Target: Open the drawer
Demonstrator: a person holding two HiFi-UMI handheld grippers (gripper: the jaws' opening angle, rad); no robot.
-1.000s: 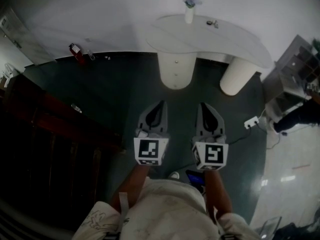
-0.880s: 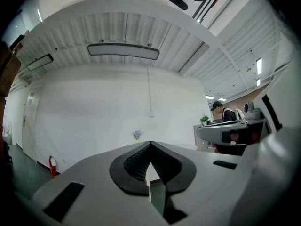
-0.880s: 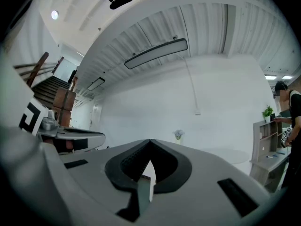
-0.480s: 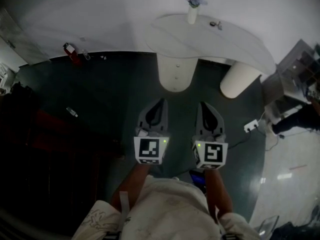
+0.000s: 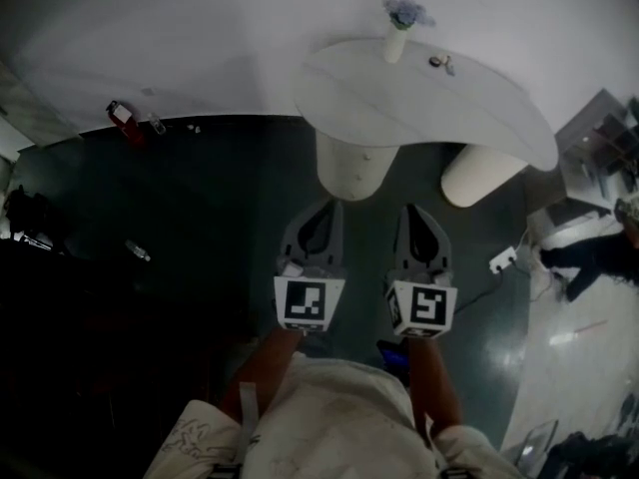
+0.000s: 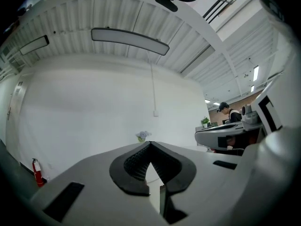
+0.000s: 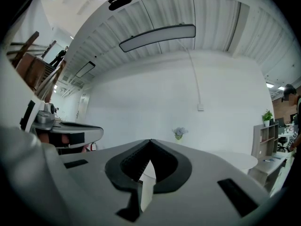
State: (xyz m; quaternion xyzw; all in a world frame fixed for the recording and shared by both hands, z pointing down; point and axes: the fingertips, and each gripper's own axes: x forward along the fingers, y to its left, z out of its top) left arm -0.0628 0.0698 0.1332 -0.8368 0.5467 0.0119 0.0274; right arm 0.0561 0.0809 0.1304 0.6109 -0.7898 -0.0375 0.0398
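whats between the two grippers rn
Only bare dark floor lies between the left gripper and the right gripper; the head view shows it.

Left gripper (image 6: 150, 143) and right gripper (image 7: 150, 141) shells are seen as matt grey moulded plastic; pads (image 6: 133, 162) are black, ribbed and rubbery-looking. Floor (image 5: 220, 188) is noted as dark, glossy, with reflections. Table (image 5: 419, 93) is white and smooth. Wall (image 5: 200, 38) is matt white. Ceiling (image 6: 117, 13) is made of ribbed white panels. Shirt (image 5: 329, 422) is light, creased cloth.
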